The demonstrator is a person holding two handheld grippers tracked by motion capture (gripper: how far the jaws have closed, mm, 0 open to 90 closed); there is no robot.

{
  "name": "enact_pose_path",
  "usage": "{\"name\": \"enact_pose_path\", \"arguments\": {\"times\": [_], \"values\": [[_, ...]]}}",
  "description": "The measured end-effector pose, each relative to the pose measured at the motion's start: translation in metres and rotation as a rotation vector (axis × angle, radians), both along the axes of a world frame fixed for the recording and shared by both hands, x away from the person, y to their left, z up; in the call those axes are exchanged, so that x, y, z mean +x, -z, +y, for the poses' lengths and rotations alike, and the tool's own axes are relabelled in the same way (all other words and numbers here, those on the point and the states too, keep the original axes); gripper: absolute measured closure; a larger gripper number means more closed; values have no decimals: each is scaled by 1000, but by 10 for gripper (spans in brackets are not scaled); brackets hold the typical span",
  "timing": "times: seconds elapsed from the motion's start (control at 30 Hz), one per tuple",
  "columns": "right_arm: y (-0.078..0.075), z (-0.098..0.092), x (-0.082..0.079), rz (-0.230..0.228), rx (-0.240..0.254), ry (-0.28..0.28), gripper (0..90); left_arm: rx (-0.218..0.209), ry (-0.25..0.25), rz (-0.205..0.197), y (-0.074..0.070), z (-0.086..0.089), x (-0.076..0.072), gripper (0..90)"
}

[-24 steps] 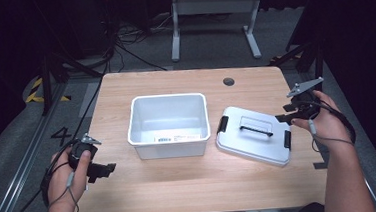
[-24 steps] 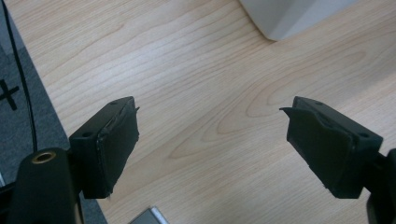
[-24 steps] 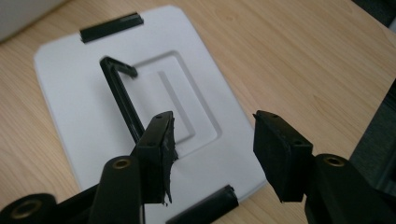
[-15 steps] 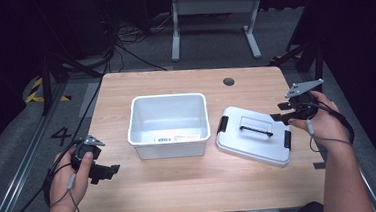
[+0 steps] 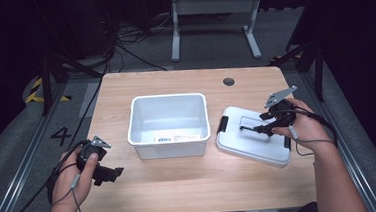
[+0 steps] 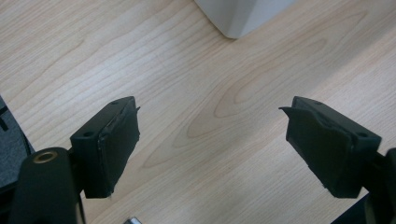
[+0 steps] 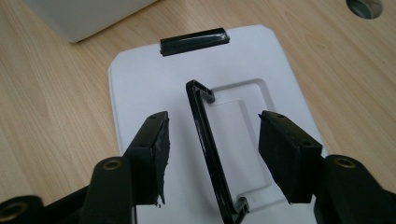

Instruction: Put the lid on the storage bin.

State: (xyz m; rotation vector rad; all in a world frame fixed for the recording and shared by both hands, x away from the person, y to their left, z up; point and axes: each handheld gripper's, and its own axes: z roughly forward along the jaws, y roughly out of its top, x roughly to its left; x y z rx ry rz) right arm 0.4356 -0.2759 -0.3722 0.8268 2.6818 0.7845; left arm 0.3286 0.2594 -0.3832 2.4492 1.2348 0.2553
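A white open bin (image 5: 169, 125) stands in the middle of the wooden table. To its right lies its white lid (image 5: 252, 141) with a black handle (image 7: 208, 144) and a black end clip (image 7: 194, 41). My right gripper (image 5: 254, 129) hovers over the lid with its jaws wide open, one on each side of the raised handle, not touching it (image 7: 212, 161). My left gripper (image 5: 111, 174) rests low over bare wood at the front left, jaws wide open with nothing between them (image 6: 212, 144). A corner of the bin (image 6: 243, 16) sits ahead of it.
A round cable hole (image 5: 229, 81) is in the table's far right part. The table's left edge (image 5: 90, 128) drops to a grey floor with a metal rail. A metal stand (image 5: 214, 6) and cables lie beyond the far edge.
My right gripper has moved left from the lid's right edge to over the lid's handle. My left gripper has shifted slightly right and toward the front edge.
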Motion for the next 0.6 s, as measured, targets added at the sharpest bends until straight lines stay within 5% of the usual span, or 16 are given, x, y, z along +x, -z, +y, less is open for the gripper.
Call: {"name": "enact_pose_path", "arguments": {"times": [0.6], "values": [[42, 21, 14, 82, -179, -31, 512, 19, 38, 32, 6, -5, 3, 177]]}}
